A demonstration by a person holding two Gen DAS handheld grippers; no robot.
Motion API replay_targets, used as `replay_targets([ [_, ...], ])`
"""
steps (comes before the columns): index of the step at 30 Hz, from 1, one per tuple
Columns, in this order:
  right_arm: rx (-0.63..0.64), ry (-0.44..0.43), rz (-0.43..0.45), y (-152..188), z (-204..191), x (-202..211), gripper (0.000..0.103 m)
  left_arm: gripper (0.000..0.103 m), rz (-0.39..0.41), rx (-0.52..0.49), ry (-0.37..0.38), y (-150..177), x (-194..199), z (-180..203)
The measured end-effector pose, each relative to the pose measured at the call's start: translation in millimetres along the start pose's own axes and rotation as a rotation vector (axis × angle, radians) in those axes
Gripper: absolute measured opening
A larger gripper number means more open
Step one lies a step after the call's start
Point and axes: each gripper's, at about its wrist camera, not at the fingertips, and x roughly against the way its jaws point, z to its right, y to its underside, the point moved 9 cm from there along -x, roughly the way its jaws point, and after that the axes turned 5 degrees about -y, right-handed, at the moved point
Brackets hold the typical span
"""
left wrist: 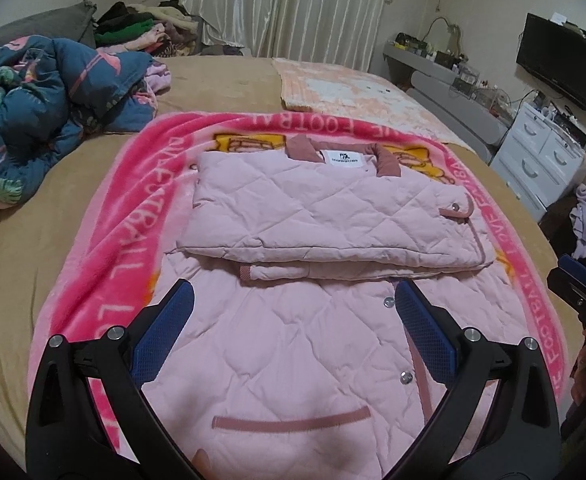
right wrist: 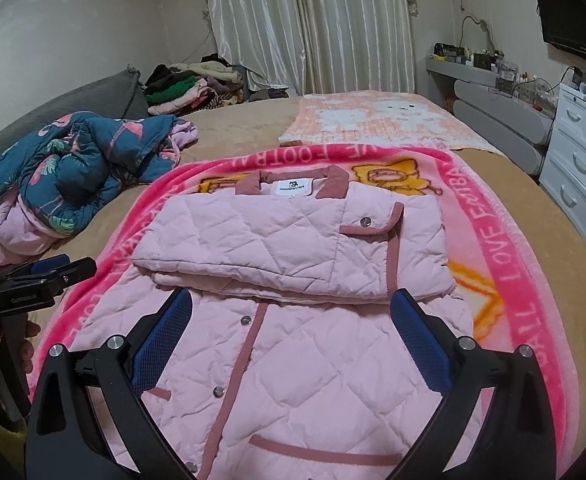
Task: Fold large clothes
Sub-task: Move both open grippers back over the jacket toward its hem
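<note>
A pale pink quilted jacket point(left wrist: 293, 340) point(right wrist: 313, 360) lies flat on a bright pink blanket point(left wrist: 133, 220) point(right wrist: 513, 272) spread over the bed. Its sleeves are folded across the chest into a band point(left wrist: 325, 216) point(right wrist: 293, 240) below the dusty-pink collar point(left wrist: 305, 150) point(right wrist: 253, 182). My left gripper point(left wrist: 291, 300) hovers open over the lower front near the snap buttons, holding nothing. My right gripper point(right wrist: 291, 308) also hangs open above the jacket's middle, empty. Each gripper shows at the edge of the other's view: the right gripper point(left wrist: 581, 292) and the left gripper point(right wrist: 41, 276).
A crumpled blue flamingo quilt point(left wrist: 41, 96) point(right wrist: 81, 152) lies at the bed's left. A pile of clothes point(left wrist: 145, 28) point(right wrist: 189, 88) sits by the curtains. A peach patterned mat point(left wrist: 345, 84) point(right wrist: 373, 120) covers the far bed. White drawers point(left wrist: 541, 156) point(right wrist: 581, 152) and a TV point(left wrist: 561, 64) stand to the right.
</note>
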Motion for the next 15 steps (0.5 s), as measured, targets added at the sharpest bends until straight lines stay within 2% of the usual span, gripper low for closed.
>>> replay_targets([
  [7,0.000,-0.009,0.014,5.5,-6.7,18.5,0.099,0.094,0.032,0.043,0.021,8.9,25.0,-7.4],
  [15,0.002,-0.019,0.023,12.1,-13.2,32.1,0.099,0.094,0.033,0.052,0.029,20.3,38.4,-9.1],
])
